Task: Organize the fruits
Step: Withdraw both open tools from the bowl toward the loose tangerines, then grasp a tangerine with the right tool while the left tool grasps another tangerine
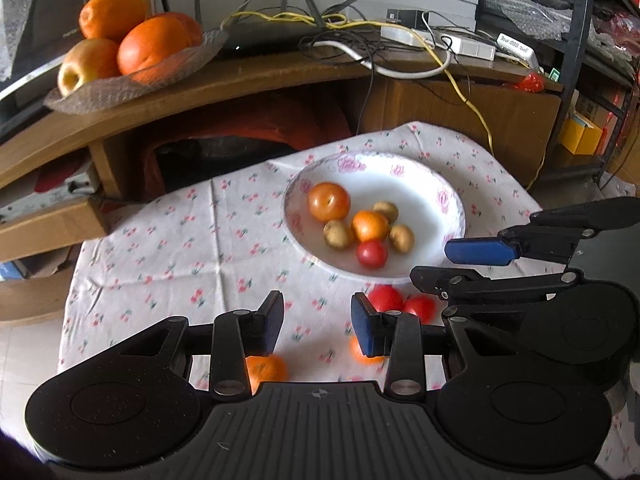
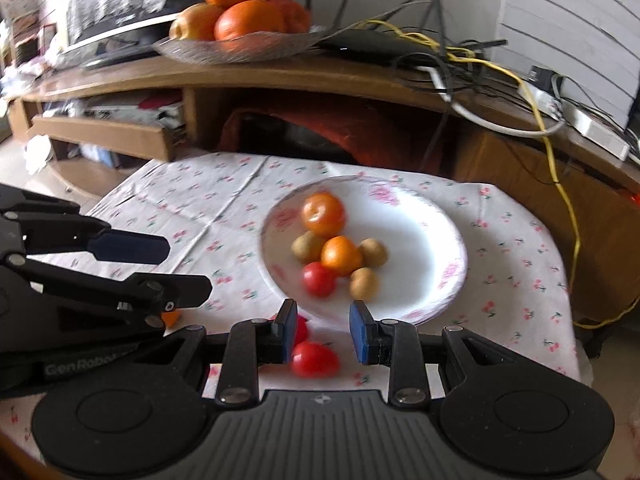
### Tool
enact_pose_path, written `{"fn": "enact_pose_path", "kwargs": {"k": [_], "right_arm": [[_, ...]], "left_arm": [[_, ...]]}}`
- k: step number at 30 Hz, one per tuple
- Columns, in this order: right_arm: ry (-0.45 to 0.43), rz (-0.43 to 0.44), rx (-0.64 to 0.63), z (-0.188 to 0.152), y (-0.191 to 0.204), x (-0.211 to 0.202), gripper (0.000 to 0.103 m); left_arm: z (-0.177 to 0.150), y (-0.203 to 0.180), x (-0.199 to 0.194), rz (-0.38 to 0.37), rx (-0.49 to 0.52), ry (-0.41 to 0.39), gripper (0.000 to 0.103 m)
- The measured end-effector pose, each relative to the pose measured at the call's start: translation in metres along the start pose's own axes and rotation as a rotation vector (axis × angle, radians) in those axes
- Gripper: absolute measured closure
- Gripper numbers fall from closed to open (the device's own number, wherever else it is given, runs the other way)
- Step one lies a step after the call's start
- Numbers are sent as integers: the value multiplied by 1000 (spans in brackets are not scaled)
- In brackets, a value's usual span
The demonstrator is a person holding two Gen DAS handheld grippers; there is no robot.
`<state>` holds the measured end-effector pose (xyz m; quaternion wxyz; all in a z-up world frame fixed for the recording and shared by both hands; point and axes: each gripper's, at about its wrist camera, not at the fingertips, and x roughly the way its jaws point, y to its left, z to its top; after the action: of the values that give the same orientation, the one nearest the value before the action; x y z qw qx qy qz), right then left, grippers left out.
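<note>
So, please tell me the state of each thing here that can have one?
Left tongs: open, empty.
Right tongs: open, empty, above a red fruit.
White plate: holds six fruits.
Wooden drawer: pulled partly out.
Glass dish: piled with fruit.

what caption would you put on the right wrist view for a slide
Open right gripper above two red fruits on the floral cloth, just short of the white plate already holding six fruits.
</note>
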<state>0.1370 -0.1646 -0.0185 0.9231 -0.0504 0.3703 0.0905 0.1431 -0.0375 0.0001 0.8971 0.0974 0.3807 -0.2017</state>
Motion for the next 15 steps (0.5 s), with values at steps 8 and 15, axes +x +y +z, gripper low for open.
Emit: {"fn": "enact_pose_path", "kwargs": {"k": [8, 15], "right_arm": [[40, 58, -64, -13, 25, 4, 72], [55, 70, -48, -21, 14, 4, 70]], "left_arm": [[-25, 17, -2, -13, 15, 32, 48], [-35, 24, 21, 2, 26, 87, 47]]}}
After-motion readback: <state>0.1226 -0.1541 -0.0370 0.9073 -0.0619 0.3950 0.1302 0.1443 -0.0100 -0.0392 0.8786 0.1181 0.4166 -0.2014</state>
